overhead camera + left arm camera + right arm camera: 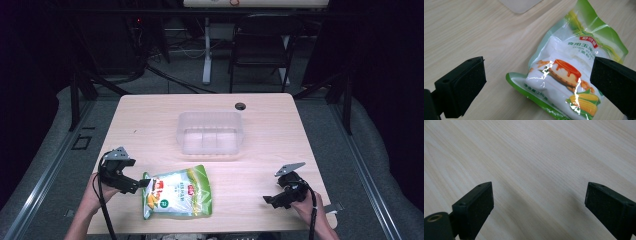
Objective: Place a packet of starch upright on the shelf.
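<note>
We see the translucent rectangular plastic tub (pixel 210 132) at 12 o'clock, empty; the glossy green-and-white pouch (pixel 177 192) lies flat at 6; both tools (pixel 537 82) (pixel 539 206) released.

Overhead light brightens the table (pixel 150 130); surroundings fall dark. Glare streaks the bag (pixel 564 75) at frame centre. Close jaws slightly blurred.

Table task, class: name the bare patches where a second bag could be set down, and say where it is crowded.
Free: the table left of the clear tub, the stretch right of it, and the near part between the corn starch bag and the right tongs. Crowded: the near left, where the open left tongs meet the bag.
</note>
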Demonstrator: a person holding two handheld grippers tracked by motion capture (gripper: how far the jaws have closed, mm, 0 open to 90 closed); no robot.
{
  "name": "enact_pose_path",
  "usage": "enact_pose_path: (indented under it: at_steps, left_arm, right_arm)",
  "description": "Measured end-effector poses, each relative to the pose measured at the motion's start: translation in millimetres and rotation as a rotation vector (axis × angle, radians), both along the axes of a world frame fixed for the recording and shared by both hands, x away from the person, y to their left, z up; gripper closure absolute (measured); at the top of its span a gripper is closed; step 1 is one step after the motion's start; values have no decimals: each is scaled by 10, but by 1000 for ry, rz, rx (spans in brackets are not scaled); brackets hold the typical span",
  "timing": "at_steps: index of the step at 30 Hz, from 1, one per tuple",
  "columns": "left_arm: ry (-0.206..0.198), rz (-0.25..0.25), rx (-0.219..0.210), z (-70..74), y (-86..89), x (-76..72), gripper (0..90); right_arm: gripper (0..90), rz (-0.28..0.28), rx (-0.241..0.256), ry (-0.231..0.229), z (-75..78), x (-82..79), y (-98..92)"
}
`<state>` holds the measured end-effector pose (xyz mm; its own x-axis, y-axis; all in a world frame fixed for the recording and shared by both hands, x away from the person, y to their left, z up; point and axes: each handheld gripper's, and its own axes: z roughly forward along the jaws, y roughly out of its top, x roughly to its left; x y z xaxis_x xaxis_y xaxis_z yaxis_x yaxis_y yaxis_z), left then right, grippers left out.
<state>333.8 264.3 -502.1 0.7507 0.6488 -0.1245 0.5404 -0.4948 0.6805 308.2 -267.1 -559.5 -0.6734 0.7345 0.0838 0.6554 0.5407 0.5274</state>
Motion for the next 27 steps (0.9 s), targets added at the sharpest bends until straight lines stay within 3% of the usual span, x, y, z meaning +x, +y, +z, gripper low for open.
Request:
enact_pose_path:
  at_steps: [2, 4, 8, 11, 17, 22, 25, 27]
  left_arm:
    - [7, -2, -19, 26, -37, 7, 3]
    - [49, -38, -12, 43, -61, 22, 3]
    - [59, -42, -12, 75, -77, 14, 3]
    - [62, -51, -24, 115, -96, 33, 3]
    - [49, -94, -22, 204, -206, 74, 3]
    - [36, -112, -32, 241, -295, 137, 3]
    - [43, -128, -26, 228, -377, 184, 3]
    - [60, -143, 0, 201, -444, 256, 3]
  right_arm:
    - [78, 1, -6, 4, -9, 2, 3]
    - [79, 16, 2, 10, -10, 2, -2]
    - [79, 25, 9, 5, -4, -8, -2]
    - [78, 39, -5, 10, -4, 4, -10]
    - [81, 63, 12, -15, 20, 24, 12]
    - [74, 44, 18, -2, 11, 15, 11]
    - [77, 32, 8, -8, 27, 0, 15]
    - [78, 31, 3, -5, 19, 5, 16]
